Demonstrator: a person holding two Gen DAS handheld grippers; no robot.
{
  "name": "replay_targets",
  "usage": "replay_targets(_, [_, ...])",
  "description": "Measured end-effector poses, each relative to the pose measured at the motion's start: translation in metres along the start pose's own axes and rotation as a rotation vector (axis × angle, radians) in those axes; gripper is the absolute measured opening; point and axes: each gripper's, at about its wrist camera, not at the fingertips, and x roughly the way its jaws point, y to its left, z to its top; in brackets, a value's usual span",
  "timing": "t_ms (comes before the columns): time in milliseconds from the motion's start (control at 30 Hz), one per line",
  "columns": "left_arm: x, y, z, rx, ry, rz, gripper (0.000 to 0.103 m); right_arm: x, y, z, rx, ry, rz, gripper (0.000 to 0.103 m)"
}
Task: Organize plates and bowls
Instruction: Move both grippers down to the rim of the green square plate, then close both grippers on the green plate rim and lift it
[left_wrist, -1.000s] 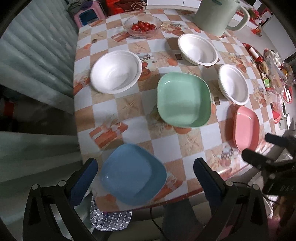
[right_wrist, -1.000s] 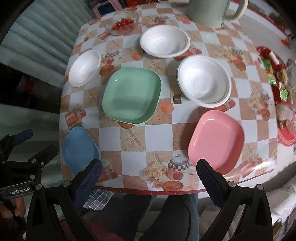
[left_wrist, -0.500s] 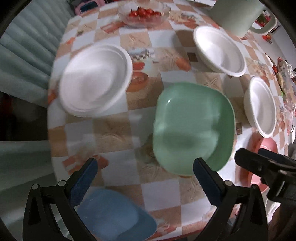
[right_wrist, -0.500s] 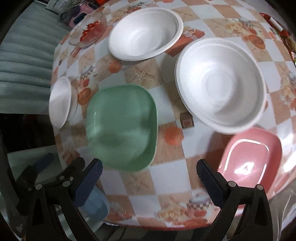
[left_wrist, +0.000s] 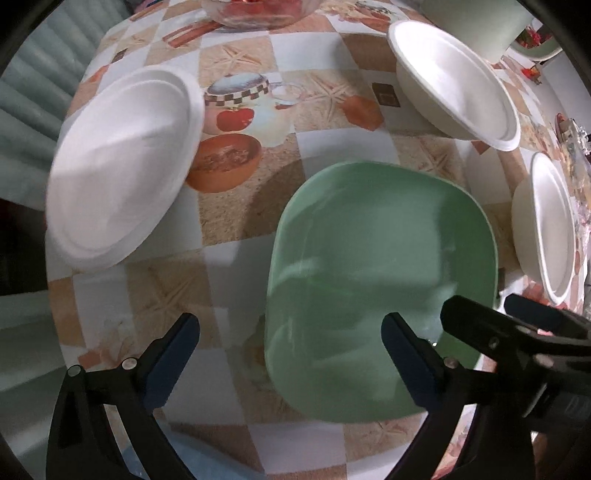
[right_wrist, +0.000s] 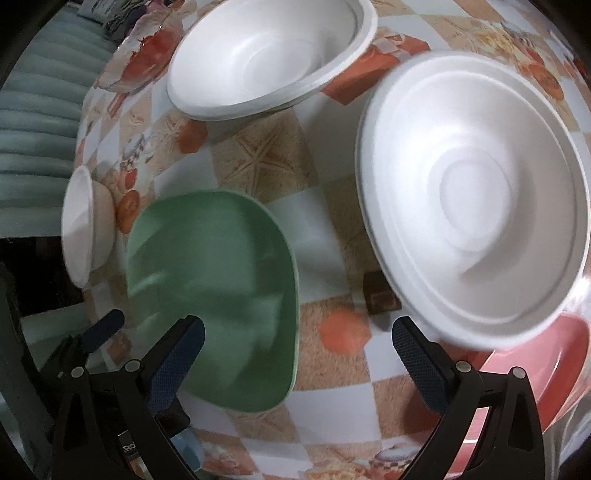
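Observation:
A green square plate (left_wrist: 380, 280) lies mid-table, with white foam bowls at left (left_wrist: 125, 162), far right (left_wrist: 454, 77) and right (left_wrist: 546, 229). My left gripper (left_wrist: 291, 354) is open and empty, low over the green plate's near left edge. In the right wrist view the green plate (right_wrist: 214, 295) is at lower left, a large white bowl (right_wrist: 476, 199) fills the right, another white bowl (right_wrist: 266, 55) is behind, and a pink plate (right_wrist: 546, 362) lies under the big bowl's near edge. My right gripper (right_wrist: 295, 362) is open and empty, low between the green plate and the big bowl.
A glass bowl of red fruit (left_wrist: 255, 11) and a pale green jug (left_wrist: 480, 22) stand at the far end. A blue plate's edge (left_wrist: 207, 461) shows at the near table edge. The other gripper (left_wrist: 517, 332) reaches in at right. The table edge drops off at left.
Both grippers have moved forward and down over the table, so the green plate and white bowls fill the views. The blue plate has slid almost out of sight below. Both stay open.

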Motion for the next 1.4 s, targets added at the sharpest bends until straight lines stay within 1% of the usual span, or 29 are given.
replay_targets(67, [0.004,0.001,0.002,0.009,0.0,-0.007,0.097,0.003,0.001,0.003,-0.002,0.003,-0.009,0.102])
replay_targets(133, [0.008,0.0,0.004,0.023,-0.002,-0.008,0.096,0.003,0.004,0.006,-0.011,-0.013,-0.024,0.102])
replay_targets(167, [0.008,-0.002,0.005,0.026,-0.004,-0.026,0.096,0.003,0.008,0.007,-0.023,-0.018,-0.034,0.101])
replay_targets(200, [0.007,-0.005,0.006,0.029,-0.001,-0.034,0.096,0.002,0.012,0.007,-0.039,-0.031,-0.05,0.095])
replay_targets(233, [0.006,-0.013,0.013,0.037,-0.001,-0.035,0.095,0.001,0.015,0.007,-0.052,-0.042,-0.058,0.085])
replay_targets(267, [0.005,-0.015,0.015,0.048,-0.006,-0.037,0.094,-0.001,0.019,0.007,-0.073,-0.054,-0.072,0.078])
replay_targets(300, [0.005,-0.017,0.018,0.054,-0.008,-0.037,0.094,-0.002,0.022,0.008,-0.091,-0.061,-0.078,0.062])
replay_targets(333, [0.005,-0.02,0.019,0.058,-0.008,-0.038,0.093,-0.002,0.024,0.008,-0.101,-0.061,-0.063,0.055])
replay_targets(400, [0.003,-0.028,0.023,0.071,-0.006,-0.042,0.091,-0.002,0.025,0.007,-0.099,-0.058,-0.057,0.055])
replay_targets(467, [0.002,-0.036,0.023,0.09,-0.001,-0.045,0.091,-0.002,0.025,0.007,-0.096,-0.055,-0.031,0.054])
replay_targets(500, [0.001,-0.041,0.022,0.102,0.003,-0.05,0.091,-0.001,0.026,0.007,-0.097,-0.052,-0.021,0.053])
replay_targets(533, [0.0,-0.045,0.022,0.114,0.006,-0.069,0.091,-0.001,0.027,0.007,-0.096,-0.046,0.003,0.048])
replay_targets(567, [-0.001,-0.05,0.022,0.123,0.008,-0.091,0.091,0.0,0.026,0.004,-0.095,-0.04,0.03,0.047])
replay_targets(600, [0.001,-0.054,0.021,0.129,0.007,-0.098,0.091,0.001,0.027,0.003,-0.094,-0.036,0.049,0.047])
replay_targets(633, [0.001,-0.056,0.02,0.126,0.012,-0.092,0.091,0.001,0.028,0.002,-0.095,-0.042,0.04,0.047])
replay_targets(767, [0.0,-0.057,0.021,0.11,-0.001,-0.099,0.089,-0.003,0.022,0.002,-0.092,-0.048,0.065,0.047])
replay_targets(867, [-0.002,-0.059,0.02,0.129,-0.001,-0.089,0.086,-0.002,0.021,0.001,-0.089,-0.04,0.079,0.047])
replay_targets(967, [0.0,-0.053,0.019,0.102,0.002,-0.111,0.086,-0.005,0.021,0.001,-0.098,-0.045,0.078,0.047])
replay_targets(1000, [0.002,-0.051,0.018,0.095,0.001,-0.118,0.086,-0.009,0.014,-0.001,-0.103,-0.044,0.08,0.047])
replay_targets(1067, [-0.004,-0.047,0.015,0.085,0.004,-0.132,0.086,-0.011,0.013,-0.003,-0.106,-0.039,0.084,0.047])
replay_targets(1367, [-0.02,-0.055,-0.004,0.116,-0.015,-0.111,0.086,-0.017,0.013,-0.013,-0.11,-0.027,0.075,0.047])
replay_targets(1400, [-0.016,-0.052,-0.007,0.12,-0.016,-0.108,0.086,-0.017,0.014,-0.014,-0.11,-0.024,0.074,0.047])
